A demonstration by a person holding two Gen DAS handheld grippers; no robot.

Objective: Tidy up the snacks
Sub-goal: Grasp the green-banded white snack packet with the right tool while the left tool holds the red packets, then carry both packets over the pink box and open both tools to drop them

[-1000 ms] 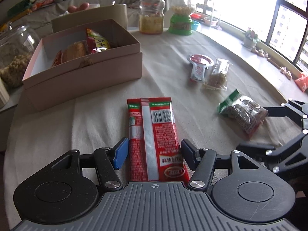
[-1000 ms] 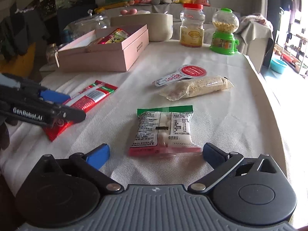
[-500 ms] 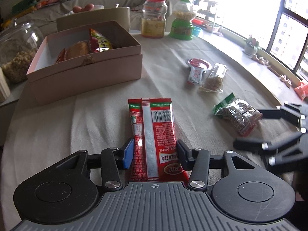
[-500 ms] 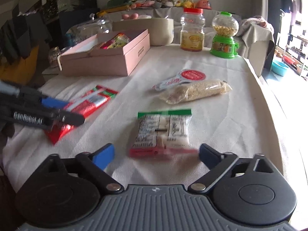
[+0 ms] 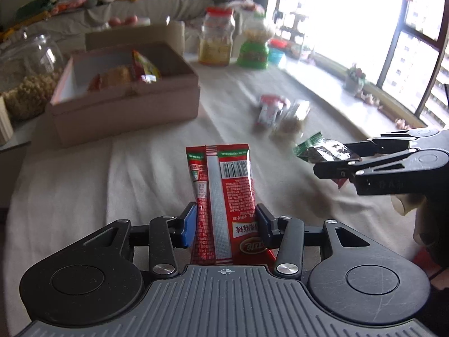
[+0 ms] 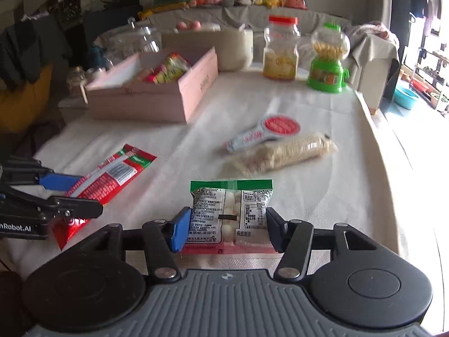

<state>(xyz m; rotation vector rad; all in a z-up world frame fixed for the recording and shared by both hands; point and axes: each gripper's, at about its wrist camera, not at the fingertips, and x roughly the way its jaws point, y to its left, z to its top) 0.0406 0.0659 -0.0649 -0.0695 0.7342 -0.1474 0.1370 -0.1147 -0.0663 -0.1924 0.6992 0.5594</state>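
Note:
My left gripper (image 5: 224, 226) is shut on a long red snack packet (image 5: 223, 185) and holds it lifted off the cloth; it also shows in the right wrist view (image 6: 109, 177). My right gripper (image 6: 224, 229) is shut on a green-topped clear packet of white pieces (image 6: 231, 210), raised above the table; it shows at the right of the left wrist view (image 5: 322, 150). The open pink box (image 5: 123, 104) with several snacks inside stands at the back left (image 6: 157, 98).
A red-and-white packet (image 6: 263, 133) and a clear bag of beige snacks (image 6: 283, 154) lie mid-table. A red-lidded jar (image 6: 280, 49), a green candy dispenser (image 6: 327, 59), a glass jar (image 5: 25, 70) and a beige container (image 6: 224, 50) stand at the back.
Both grippers closed on their packets and lifted them off the cloth. The views moved forward toward the box.

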